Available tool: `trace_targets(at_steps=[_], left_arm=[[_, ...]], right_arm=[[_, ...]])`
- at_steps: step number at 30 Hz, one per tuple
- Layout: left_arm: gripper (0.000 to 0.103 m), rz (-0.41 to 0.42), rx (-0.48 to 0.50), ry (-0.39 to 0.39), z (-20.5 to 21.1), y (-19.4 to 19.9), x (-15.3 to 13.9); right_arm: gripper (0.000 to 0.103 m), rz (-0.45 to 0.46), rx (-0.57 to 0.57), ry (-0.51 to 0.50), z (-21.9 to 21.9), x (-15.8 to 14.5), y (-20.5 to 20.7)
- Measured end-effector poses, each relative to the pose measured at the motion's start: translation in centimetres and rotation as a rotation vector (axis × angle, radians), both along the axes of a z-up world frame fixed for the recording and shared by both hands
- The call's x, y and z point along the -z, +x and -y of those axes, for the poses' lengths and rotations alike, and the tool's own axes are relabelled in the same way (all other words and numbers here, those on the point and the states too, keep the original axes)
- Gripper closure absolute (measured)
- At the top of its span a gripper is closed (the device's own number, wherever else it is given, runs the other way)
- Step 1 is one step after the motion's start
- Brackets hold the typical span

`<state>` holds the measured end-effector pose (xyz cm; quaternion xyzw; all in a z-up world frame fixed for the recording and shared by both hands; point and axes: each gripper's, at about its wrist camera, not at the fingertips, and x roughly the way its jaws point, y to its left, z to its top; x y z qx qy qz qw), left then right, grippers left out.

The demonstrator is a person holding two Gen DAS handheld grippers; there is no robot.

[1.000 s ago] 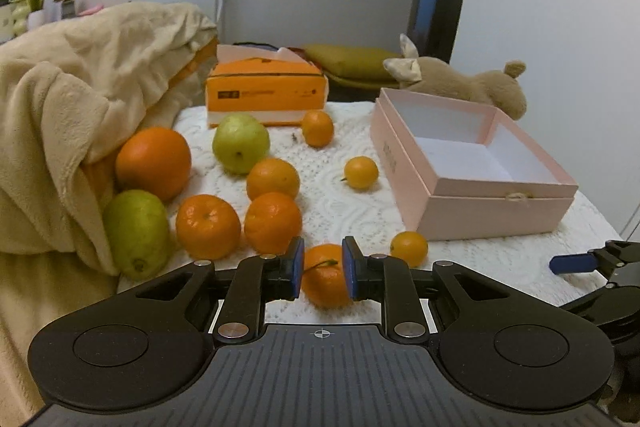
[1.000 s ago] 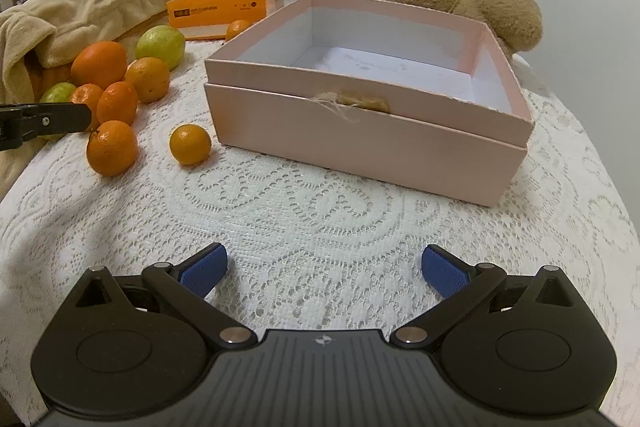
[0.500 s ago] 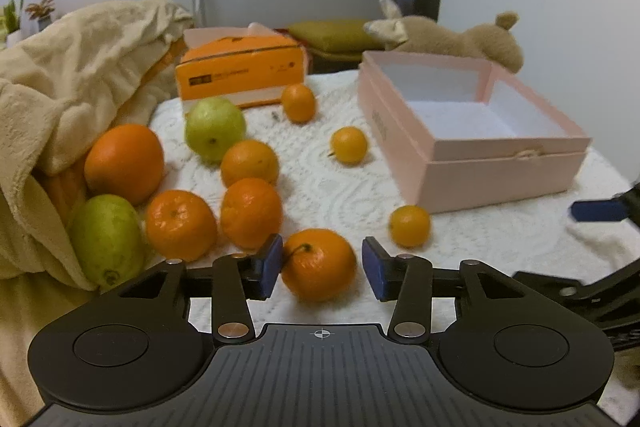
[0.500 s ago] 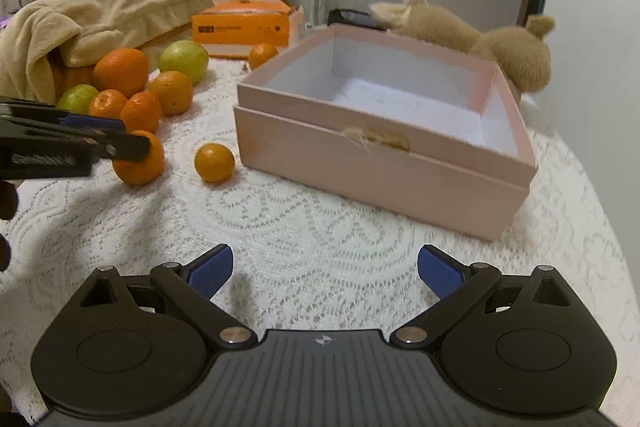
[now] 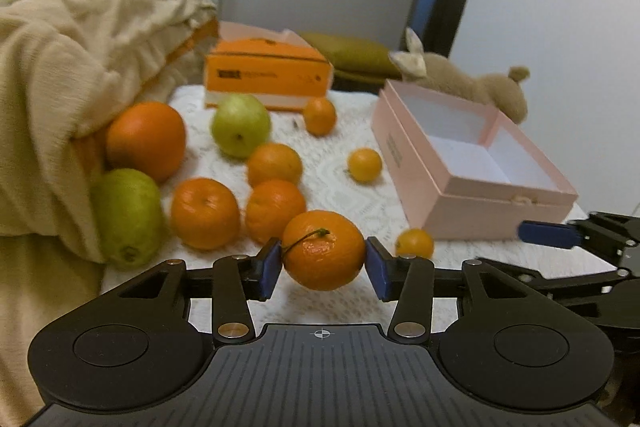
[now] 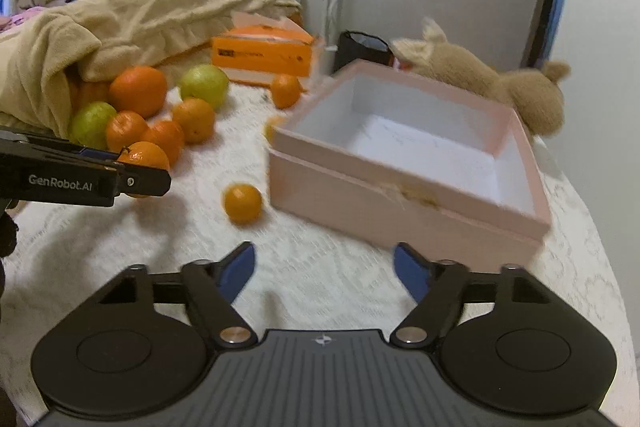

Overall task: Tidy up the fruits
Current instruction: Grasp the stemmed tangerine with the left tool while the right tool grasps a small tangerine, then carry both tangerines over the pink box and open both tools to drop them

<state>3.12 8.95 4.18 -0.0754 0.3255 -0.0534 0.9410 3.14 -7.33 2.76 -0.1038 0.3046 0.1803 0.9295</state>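
Two blue-padded jaws of the left gripper (image 5: 323,269) flank a stemmed mandarin (image 5: 323,250), pads touching or nearly touching its sides; whether they press cannot be told, after just opening around it. It sits at the near edge of the fruit cluster on the lace-covered desk (image 6: 320,267), left of the empty pink box (image 6: 408,163). Jaws of the right gripper (image 6: 324,273) stand apart, empty, having just been closing, near a small orange (image 6: 243,203).

A lace-covered table (image 6: 328,279) bears loose fruit (oranges, pears) (image 5: 274,166) and a pink box (image 6: 404,215).
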Motion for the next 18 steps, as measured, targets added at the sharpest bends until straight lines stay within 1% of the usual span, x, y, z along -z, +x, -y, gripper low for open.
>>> trace_targets(at_steps=[1,4,6,7,11,13,16,18], left_arm=[[0.053,0.001,-0.009,0.003,-0.1,-0.1,-0.1],[0.053,-0.010,-0.030,0.000,-0.7,0.0,-0.1],[0.053,-0.018,-0.042,-0.001,-1.0,0.1,0.1],[0.053,-0.020,-0.045,-0.001,-1.1,0.1,0.1],[0.053,-0.024,-0.042,0.000,-1.1,0.1,0.2],[0.053,-0.023,-0.035,0.002,-1.0,0.1,0.2],[0.053,-0.019,-0.024,0.006,-0.6,-0.1,0.0],[0.053,-0.017,-0.015,0.007,-0.3,-0.2,0.0]], right_arm=[[0.041,0.012,-0.009,0.002,-0.7,-0.2,0.1],[0.046,0.053,-0.029,0.002,-2.9,-0.4,0.6],[0.048,0.078,-0.037,-0.020,-4.4,-0.2,1.1],[0.051,0.077,-0.041,-0.034,-5.1,0.1,1.4],[0.060,0.015,-0.053,-0.054,-6.5,1.3,2.9],[0.068,0.001,-0.041,-0.070,-6.6,1.7,3.3],[0.074,-0.026,-0.017,-0.074,-5.8,1.9,3.6],[0.074,-0.037,0.007,-0.072,-4.4,1.9,3.5]])
